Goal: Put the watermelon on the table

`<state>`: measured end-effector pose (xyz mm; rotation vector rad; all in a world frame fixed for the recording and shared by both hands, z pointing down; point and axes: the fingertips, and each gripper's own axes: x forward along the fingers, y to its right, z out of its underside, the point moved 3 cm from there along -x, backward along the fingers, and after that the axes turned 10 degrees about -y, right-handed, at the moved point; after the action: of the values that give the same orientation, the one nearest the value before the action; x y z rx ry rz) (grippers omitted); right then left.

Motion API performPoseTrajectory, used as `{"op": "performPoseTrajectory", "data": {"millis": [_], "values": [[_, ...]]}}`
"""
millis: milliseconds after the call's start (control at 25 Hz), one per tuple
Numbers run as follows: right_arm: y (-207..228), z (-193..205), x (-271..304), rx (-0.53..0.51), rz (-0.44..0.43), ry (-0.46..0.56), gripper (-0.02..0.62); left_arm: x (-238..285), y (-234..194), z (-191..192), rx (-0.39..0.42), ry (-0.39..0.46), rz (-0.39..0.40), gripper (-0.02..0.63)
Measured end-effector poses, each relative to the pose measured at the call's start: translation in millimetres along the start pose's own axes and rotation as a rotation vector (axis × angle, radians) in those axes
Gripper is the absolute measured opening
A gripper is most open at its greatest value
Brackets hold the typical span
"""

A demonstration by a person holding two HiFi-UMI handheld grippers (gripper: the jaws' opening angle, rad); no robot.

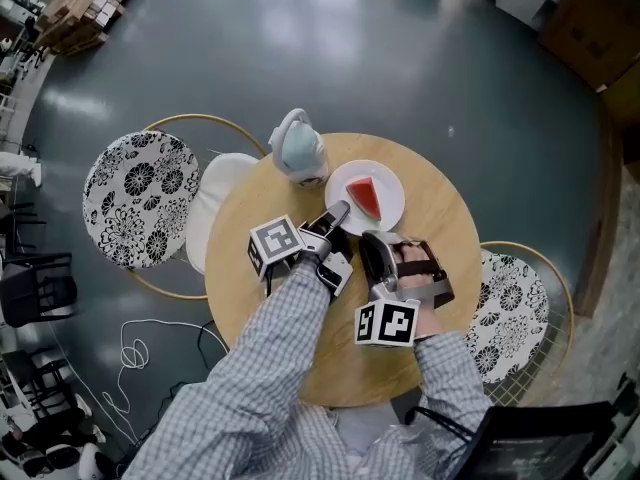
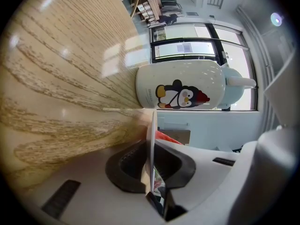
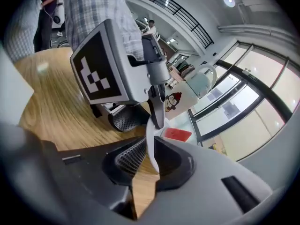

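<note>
Your left gripper [image 2: 151, 161] is clamped on the white plate's [image 1: 392, 183] near rim, in front of the penguin mug [image 1: 298, 150], probably to steady it. The watermelon slice [image 1: 365, 198] sits on that plate, not yet on the table [image 1: 440, 238] itself. Your right gripper [image 3: 151, 150] pinches the same rim, likely to share the load.

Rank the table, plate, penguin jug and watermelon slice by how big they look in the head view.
1. wooden table, by far.
2. white plate.
3. penguin jug, nearly the plate's size; it stands taller toward the camera, so that pair is unsure.
4. watermelon slice, smallest.
</note>
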<state>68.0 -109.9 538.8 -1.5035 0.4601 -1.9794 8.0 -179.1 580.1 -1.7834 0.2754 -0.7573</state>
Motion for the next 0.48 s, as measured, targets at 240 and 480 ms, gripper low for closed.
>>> {"op": "performPoseTrajectory", "data": {"millis": [240,480], "values": [[-2.9,0.8,3.5,0.010,-0.031,-0.041,0.021,1.5,2.2,-1.4,0.011,-0.027,0.006,0.034],[-1.9,3.4,7.1,0.061,-0.051,-0.074,0.020,3.8,11.0,-1.0,0.077,-0.067,0.004,0.101]]}}
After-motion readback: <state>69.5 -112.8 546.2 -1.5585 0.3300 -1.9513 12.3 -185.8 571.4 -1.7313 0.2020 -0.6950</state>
